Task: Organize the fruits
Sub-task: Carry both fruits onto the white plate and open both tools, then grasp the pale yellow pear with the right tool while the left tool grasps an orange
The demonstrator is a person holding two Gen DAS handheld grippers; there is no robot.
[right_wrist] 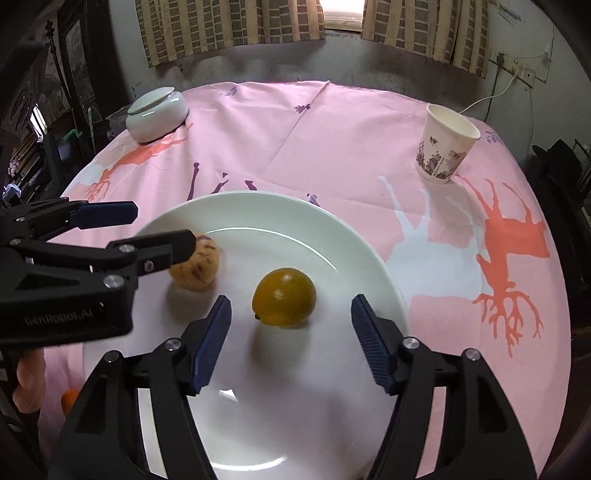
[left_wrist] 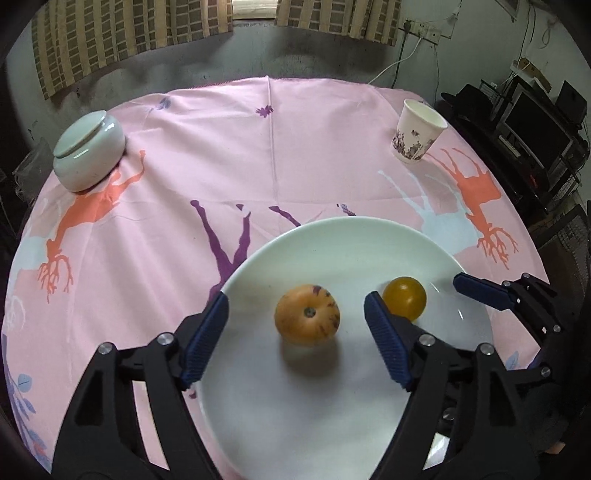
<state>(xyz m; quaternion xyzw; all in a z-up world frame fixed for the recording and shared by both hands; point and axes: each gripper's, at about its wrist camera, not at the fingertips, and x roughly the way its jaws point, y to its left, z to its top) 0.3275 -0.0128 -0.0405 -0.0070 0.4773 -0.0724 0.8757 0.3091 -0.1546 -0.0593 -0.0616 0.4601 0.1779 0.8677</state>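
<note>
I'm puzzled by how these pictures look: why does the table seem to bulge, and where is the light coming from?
Left wrist view: fisheye lens curves the pink tablecloth; soft shadow lies under the speckled fruit. Right wrist view: the window is blown out; glare marks the white plate.

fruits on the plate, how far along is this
Looks nearly done: the speckled yellow fruit and the orange fruit both lie on the white plate, apart from each other. Nothing is in hand: the left gripper and right gripper are both open, each with its fingers either side of a fruit. An orange object at the right view's lower left edge may be left; I can't identify it.
</note>
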